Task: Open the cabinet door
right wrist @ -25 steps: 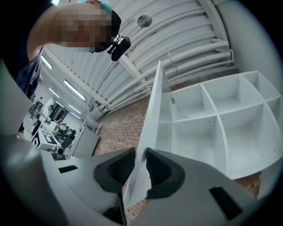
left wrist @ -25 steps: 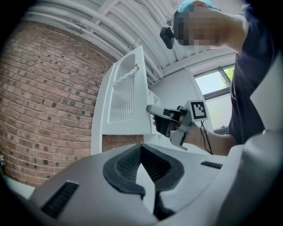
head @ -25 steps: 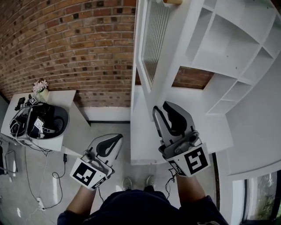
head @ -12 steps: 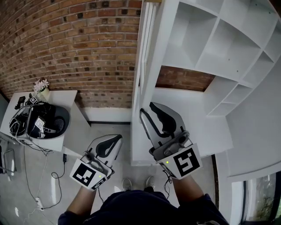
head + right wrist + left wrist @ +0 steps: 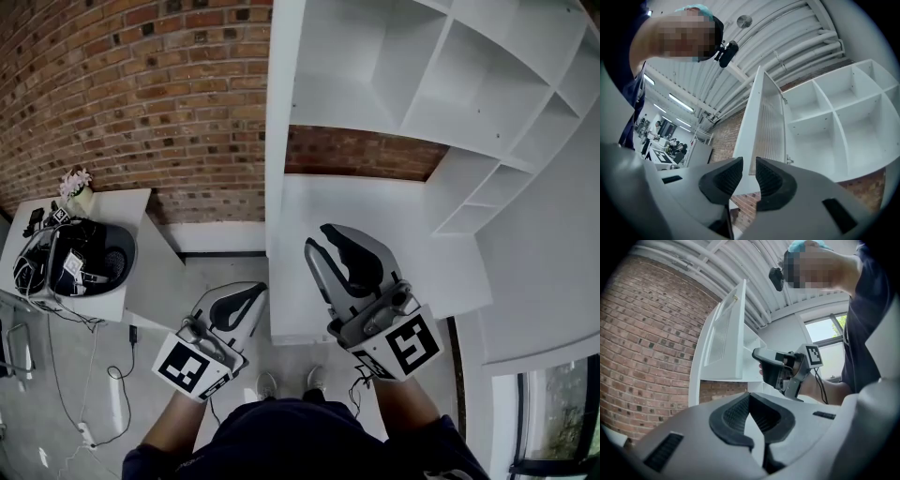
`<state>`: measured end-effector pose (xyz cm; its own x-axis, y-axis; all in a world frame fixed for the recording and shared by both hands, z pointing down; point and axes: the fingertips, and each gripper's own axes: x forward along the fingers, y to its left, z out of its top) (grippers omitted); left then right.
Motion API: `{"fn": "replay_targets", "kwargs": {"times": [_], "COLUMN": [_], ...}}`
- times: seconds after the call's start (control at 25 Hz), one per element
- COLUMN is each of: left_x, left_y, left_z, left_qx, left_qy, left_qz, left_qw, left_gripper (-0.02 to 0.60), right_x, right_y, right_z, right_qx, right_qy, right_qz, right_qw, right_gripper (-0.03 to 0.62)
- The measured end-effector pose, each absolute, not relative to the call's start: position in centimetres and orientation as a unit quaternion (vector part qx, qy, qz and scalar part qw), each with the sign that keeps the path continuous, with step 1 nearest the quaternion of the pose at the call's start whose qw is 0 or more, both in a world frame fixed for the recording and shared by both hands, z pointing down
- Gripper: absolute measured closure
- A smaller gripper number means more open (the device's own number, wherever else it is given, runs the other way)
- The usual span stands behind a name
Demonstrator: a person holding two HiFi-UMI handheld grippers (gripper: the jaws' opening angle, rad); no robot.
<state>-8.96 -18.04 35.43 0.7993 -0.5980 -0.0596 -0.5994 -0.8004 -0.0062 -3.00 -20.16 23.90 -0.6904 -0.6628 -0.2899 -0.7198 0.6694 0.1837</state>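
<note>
The white cabinet (image 5: 441, 84) shows its bare shelves. Its door (image 5: 278, 141) stands swung out at the left and is edge-on in the head view. The door's ribbed glass panel (image 5: 768, 124) shows in the right gripper view, and the door (image 5: 724, 333) also shows in the left gripper view. My right gripper (image 5: 320, 246) is below the door and apart from it, jaws open by a narrow gap with nothing between them. My left gripper (image 5: 249, 294) hangs lower to the left, shut and empty. The right gripper (image 5: 764, 356) is also in the left gripper view.
A brick wall (image 5: 141, 94) runs behind and left of the cabinet. Under the shelves lies a white counter (image 5: 375, 206). At the left is a white desk (image 5: 141, 202) with a black basket of cables (image 5: 75, 262) and flowers (image 5: 73, 183). Cables trail over the floor (image 5: 103, 394).
The door's ribbed panel, seen slanting before, now shows only as an edge. My right gripper has drifted slightly left and lower, away from the door. The left gripper has hardly moved.
</note>
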Motion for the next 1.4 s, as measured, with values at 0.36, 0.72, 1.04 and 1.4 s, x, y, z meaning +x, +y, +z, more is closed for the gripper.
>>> {"fn": "replay_targets", "kwargs": {"times": [0.36,0.72,1.04,1.4], "left_x": [-1.6,3.5,5.9,6.5], "left_y": [-18.8,-20.1,-21.5,-22.5], "left_z": [36.0,36.5,36.6,36.5], "left_qx": [-0.964,-0.969,-0.97,-0.967], "left_qy": [0.266,0.246,0.244,0.254], "left_qz": [0.017,0.004,0.003,0.008], "left_qw": [0.01,0.007,0.002,0.002], "left_gripper": [0.577,0.577,0.577,0.577], "right_x": [4.0,8.8,10.8,11.1], "right_y": [-20.3,-20.4,-21.1,-21.8], "right_z": [27.1,29.0,29.9,30.4], "right_qx": [-0.408,-0.417,-0.415,-0.406], "right_qy": [0.905,0.903,0.905,0.91], "right_qz": [0.083,0.046,0.034,0.03], "right_qw": [0.088,0.088,0.082,0.077], "right_gripper": [0.512,0.537,0.566,0.566]}}
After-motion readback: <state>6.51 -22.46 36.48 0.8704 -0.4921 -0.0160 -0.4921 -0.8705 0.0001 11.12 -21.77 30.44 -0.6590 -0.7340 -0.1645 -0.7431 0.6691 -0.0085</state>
